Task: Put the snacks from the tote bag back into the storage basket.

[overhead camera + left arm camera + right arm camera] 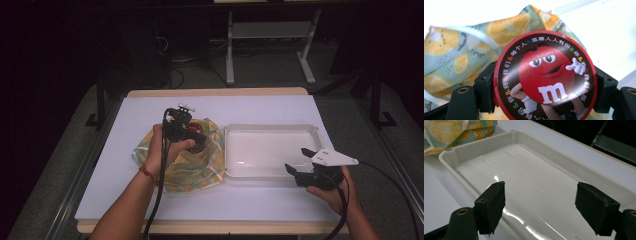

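A round red tin (545, 77) with a red cartoon candy figure and an "m" on its lid sits clamped between the two jaws of my left gripper (545, 83). In the high view that left gripper (192, 136) hovers over a crumpled cloth (195, 162) printed with orange and lemon slices; the same cloth (461, 50) lies behind the tin. My right gripper (296, 162) stands open at the near right rim of a white plastic tray (270, 129). Its jaws are wide apart over the tray (531, 170), and nothing is between them.
The table top (125, 195) is white with a wooden edge. The cloth's corner (454, 132) lies just left of the tray. Cables trail from both grippers toward the person. Dark floor and a metal desk frame (270, 45) lie beyond the table.
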`<act>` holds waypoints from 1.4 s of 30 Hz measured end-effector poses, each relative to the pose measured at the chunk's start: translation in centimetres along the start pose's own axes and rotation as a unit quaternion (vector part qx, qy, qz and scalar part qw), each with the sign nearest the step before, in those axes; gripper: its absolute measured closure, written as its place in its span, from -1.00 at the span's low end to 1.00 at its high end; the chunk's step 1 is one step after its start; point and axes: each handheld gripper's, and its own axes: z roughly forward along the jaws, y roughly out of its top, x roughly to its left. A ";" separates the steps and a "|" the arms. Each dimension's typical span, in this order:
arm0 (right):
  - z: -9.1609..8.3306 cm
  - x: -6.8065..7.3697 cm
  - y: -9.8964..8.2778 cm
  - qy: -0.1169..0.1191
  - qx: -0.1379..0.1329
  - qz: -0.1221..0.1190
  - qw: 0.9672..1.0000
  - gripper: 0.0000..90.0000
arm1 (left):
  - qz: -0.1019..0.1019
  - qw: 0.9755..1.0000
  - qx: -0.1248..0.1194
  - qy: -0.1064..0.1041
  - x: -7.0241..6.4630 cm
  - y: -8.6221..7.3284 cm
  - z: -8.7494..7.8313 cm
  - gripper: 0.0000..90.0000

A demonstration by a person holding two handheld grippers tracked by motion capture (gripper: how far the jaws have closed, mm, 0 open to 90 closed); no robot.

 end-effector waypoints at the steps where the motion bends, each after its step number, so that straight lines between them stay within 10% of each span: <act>1: 0.0 0.0 0.0 0.000 0.000 0.000 1.000 -0.48 | 0.000 1.000 0.000 0.000 0.0 0.0 0.0 -0.46; 42: 0.0 0.0 0.0 0.002 0.002 0.000 1.000 -0.48 | 0.028 1.000 0.004 -0.008 -2.8 3.3 -0.4 -0.46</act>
